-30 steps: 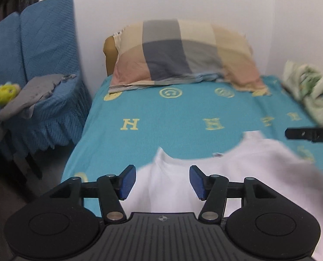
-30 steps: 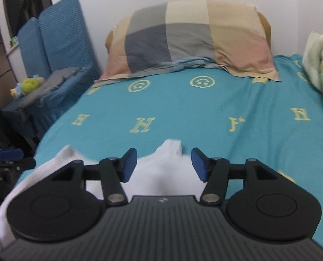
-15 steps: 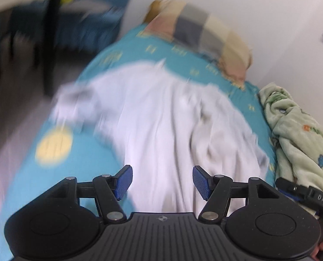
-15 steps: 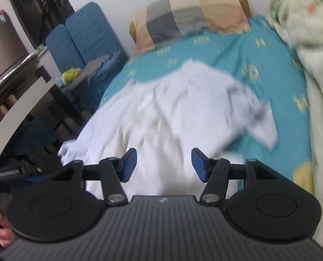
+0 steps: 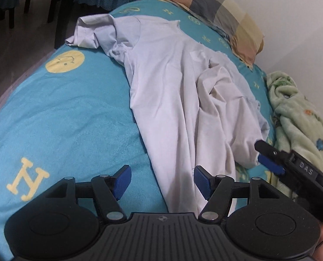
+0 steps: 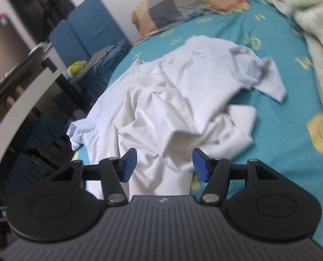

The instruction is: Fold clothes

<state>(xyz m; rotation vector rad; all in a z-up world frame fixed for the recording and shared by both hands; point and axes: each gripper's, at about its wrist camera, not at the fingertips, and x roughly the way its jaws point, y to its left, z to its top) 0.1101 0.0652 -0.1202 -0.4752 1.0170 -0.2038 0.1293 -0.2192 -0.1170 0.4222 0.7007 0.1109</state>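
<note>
Left wrist view: hovering with left gripper point(image 5: 162, 181) jaws spread, white shirt point(image 5: 178, 82) rumpled ahead; right gripper point(image 6: 164, 163) likewise spread, gripping nothing. Needing flattening before creasing.

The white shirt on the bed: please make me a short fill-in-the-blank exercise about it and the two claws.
1. The white shirt lies crumpled on a bedsheet whose main colour is ____.
2. Both the left claw and the right claw are ____, gripping nothing.
3. At the head of the bed rests a checked ____.
4. Along the wall side of the bed lies a fluffy blanket coloured pale ____.

Missing words: turquoise; open; pillow; green
</note>
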